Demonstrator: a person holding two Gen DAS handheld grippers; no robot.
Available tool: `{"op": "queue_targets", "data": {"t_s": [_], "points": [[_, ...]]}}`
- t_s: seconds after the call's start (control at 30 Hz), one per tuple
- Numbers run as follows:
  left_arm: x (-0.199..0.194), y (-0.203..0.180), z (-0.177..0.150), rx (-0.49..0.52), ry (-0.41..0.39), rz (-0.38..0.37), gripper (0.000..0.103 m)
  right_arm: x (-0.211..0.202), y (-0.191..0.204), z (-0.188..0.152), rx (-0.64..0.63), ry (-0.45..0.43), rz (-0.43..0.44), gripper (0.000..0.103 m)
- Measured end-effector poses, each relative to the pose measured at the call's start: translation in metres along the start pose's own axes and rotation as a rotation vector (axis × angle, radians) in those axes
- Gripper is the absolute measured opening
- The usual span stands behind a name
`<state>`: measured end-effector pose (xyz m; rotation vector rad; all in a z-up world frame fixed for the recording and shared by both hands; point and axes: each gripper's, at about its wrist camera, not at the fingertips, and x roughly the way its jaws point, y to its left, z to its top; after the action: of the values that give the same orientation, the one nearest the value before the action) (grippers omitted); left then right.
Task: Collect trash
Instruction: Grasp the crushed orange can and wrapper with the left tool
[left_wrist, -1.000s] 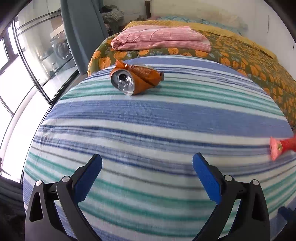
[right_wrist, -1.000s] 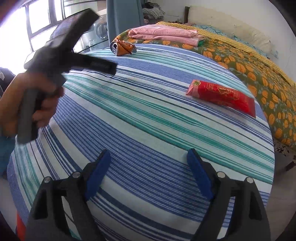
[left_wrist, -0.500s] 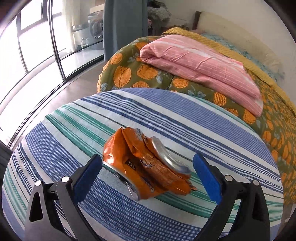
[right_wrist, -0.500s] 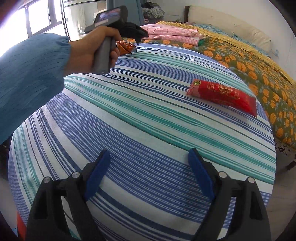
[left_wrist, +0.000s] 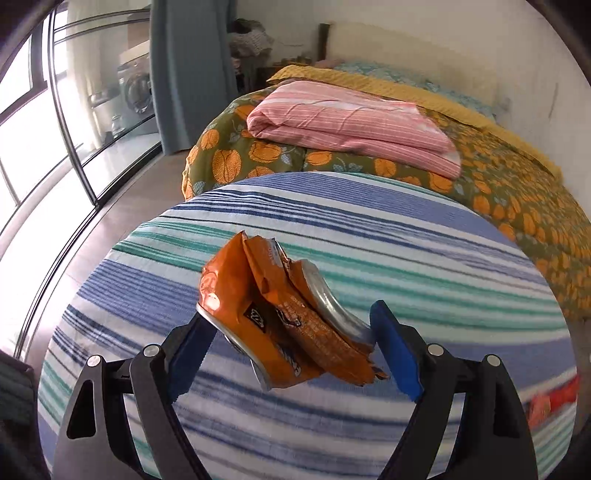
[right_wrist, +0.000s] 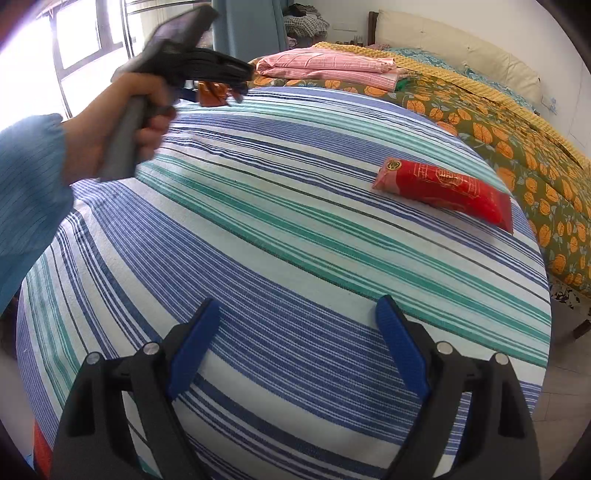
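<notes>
A crushed orange can sits between the blue pads of my left gripper, whose jaws are closing; both pads touch its ends and it hangs just above the striped blanket. In the right wrist view a hand holds that left gripper at the bed's far side, with the can in it. My right gripper stands open over the blanket with nothing between its fingers. A red packet lies on the blanket, ahead of it and to the right.
A folded pink sheet rests on an orange-flowered quilt beyond the blanket. Glass doors and a blue curtain stand to the left, past the bed's edge. Something red shows at the bed's near left edge.
My left gripper went forward to the can, closed on it and raised it slightly off the blanket. The right gripper and the red packet have not moved.
</notes>
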<state>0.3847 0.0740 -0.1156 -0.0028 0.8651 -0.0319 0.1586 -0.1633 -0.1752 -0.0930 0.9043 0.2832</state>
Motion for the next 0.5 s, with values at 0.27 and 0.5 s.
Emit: {"op": "queue_targets", "data": {"t_s": [0.27, 0.5], "points": [[-0.093, -0.007, -0.102, 0.203, 0.029, -0.195, 0.084, 0.000, 0.000, 0.000, 0.000, 0.000, -0.001, 0.084], [-0.099, 0.003, -0.162, 0.224, 0.091, -0.214, 0.086, -0.001, 0.000, -0.001, 0.000, 0.000, 0.000, 0.084]]}}
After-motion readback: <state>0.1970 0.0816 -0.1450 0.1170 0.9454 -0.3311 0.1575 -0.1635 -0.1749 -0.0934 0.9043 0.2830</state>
